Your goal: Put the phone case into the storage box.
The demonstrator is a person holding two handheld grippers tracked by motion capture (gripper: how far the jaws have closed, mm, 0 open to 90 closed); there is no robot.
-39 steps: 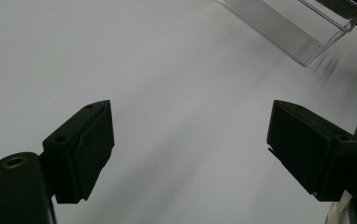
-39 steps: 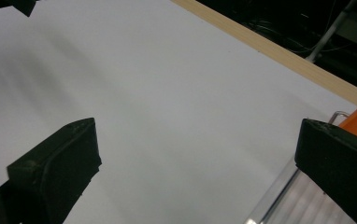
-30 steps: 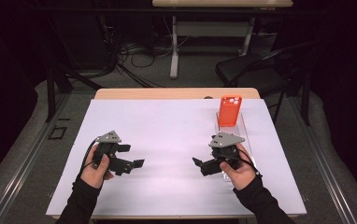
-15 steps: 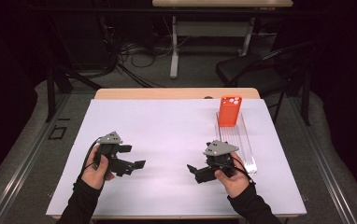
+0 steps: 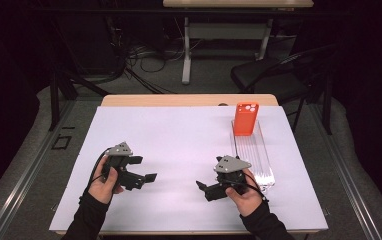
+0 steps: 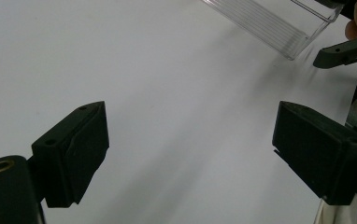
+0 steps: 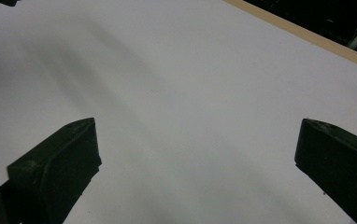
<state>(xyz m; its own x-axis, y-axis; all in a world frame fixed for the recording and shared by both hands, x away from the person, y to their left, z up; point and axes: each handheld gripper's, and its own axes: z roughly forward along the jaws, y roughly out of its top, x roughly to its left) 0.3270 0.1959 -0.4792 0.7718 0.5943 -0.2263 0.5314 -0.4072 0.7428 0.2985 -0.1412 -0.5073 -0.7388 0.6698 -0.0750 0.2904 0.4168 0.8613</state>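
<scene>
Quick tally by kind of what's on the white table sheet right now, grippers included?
Orange phone case, standing at the far end of the rack: 1
Clear ribbed rack: 1
Handheld grippers, both with jaws apart and nothing between them: 2, the left gripper and the right gripper
Total: 4

Looked like a lab or recording studio to me. I was working at a wooden table (image 5: 189,100) covered with a white sheet (image 5: 179,145), black curtains all around, loose cables (image 5: 144,55) on the grey floor, a folding chair (image 5: 274,75) and another desk (image 5: 229,5) behind.
</scene>
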